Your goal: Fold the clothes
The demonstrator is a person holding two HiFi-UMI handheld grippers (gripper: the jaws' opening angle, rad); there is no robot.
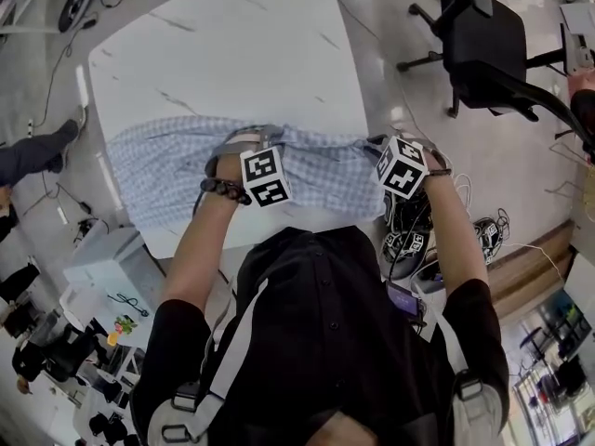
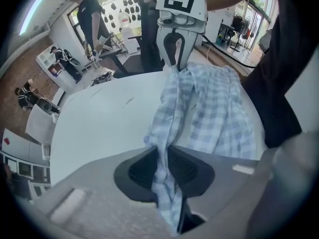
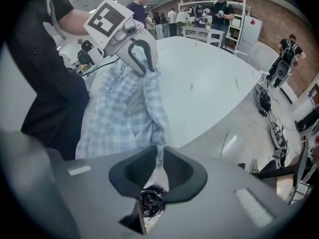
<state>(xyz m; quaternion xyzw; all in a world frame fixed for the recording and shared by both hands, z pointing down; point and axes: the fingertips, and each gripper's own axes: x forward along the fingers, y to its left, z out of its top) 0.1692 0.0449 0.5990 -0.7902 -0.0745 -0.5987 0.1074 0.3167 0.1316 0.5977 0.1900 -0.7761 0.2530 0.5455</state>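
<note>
Black button-front top (image 1: 325, 323) on the person's torso fills the bottom of the head view, and both bare forearms reach out from it toward a white marble-look tabletop (image 1: 232, 54). A blue-and-white checked cotton shirt (image 1: 167, 165) lies crumpled in a long band across the near part of that tabletop, its left end spread close to the table's left edge. The left gripper (image 1: 249, 142) points steeply down at the band's far edge, about midway along it. In the left gripper view its dark pads are closed on a bunched fold of the checked fabric, which runs between them and trails on toward the camera. The right gripper (image 1: 379, 149) stands at the shirt's right end, over the table's right edge. In the right gripper view its pads are pinched together on a thin strip of the same fabric, and the rest of the cloth rises from them toward the other gripper. The shirt is gathered between the two grips. A tangle of black cables (image 1: 409, 226) lies on the pale floor below the right gripper, and a black office chair (image 1: 483, 45) stands well apart beyond the table.
</note>
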